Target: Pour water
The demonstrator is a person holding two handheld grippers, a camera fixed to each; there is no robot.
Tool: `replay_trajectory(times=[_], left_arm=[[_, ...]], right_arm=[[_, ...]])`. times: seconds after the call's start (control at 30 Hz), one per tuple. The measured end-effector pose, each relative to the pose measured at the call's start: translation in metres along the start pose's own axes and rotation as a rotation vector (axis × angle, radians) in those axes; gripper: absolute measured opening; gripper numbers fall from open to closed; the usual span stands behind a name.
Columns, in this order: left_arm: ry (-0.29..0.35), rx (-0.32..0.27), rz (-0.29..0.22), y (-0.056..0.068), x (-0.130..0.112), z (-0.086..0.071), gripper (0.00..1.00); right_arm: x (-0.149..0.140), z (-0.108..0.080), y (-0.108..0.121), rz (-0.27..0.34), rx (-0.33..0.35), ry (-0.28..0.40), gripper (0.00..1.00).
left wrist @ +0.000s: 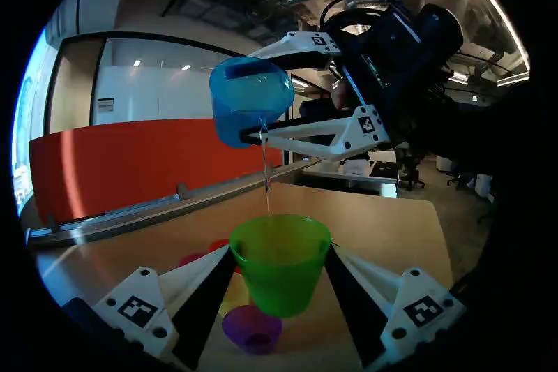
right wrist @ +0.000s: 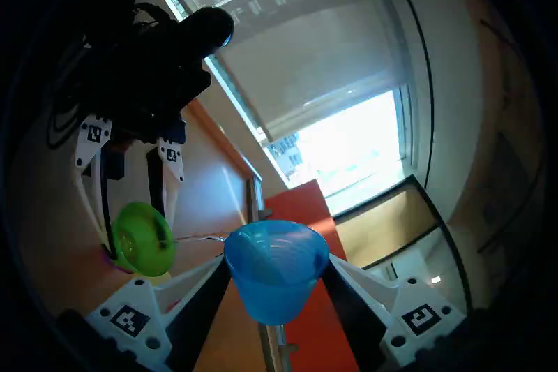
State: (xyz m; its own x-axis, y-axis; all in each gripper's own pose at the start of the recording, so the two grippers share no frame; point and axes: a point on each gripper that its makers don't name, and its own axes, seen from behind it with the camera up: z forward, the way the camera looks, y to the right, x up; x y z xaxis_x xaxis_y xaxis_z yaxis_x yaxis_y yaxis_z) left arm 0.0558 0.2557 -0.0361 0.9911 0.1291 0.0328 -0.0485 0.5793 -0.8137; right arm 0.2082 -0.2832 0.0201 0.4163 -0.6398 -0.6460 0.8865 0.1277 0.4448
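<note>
Left claw (left wrist: pixel 279 253): clamped on the translucent green plastic cup (left wrist: pixel 282 278), both fingers pressing its tapered wall just under the rim; the cup stood upright between them.
Right claw (right wrist: pixel 277 264): closed on the translucent blue plastic cup (right wrist: pixel 275 288), gripped by its sides and tipped over, mouth turned down toward the left claw.
Thin stream of water (left wrist: pixel 266 176): fell from the blue cup's lip, just above the left claw, into the green cup's open mouth.
Handling, blue cup: judged light and thin-walled (likely to flex if squeezed hard); the smooth, wet plastic looked slippery, and the taper would let it slide out base first.
Handling, green cup: probably gaining weight with the water, so the hold needed to stay level.
Best hold: across the upper wall near the rim, where the cup is widest and stiffest.
Beneath the left claw: a small purple plastic cup (left wrist: pixel 252 330) on the pale wooden table (left wrist: pixel 390 225), with other coloured cups partly hidden behind the green one.
</note>
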Motion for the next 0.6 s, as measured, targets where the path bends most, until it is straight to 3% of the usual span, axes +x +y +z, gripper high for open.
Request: replay_trajectory(times=[0.6], left_arm=[[0.02,0.011,-0.007,-0.0035,0.0041,0.0001,0.86]], right_arm=[[0.0013,0.0013,0.0043,-0.026,-0.004,0.0,0.9]])
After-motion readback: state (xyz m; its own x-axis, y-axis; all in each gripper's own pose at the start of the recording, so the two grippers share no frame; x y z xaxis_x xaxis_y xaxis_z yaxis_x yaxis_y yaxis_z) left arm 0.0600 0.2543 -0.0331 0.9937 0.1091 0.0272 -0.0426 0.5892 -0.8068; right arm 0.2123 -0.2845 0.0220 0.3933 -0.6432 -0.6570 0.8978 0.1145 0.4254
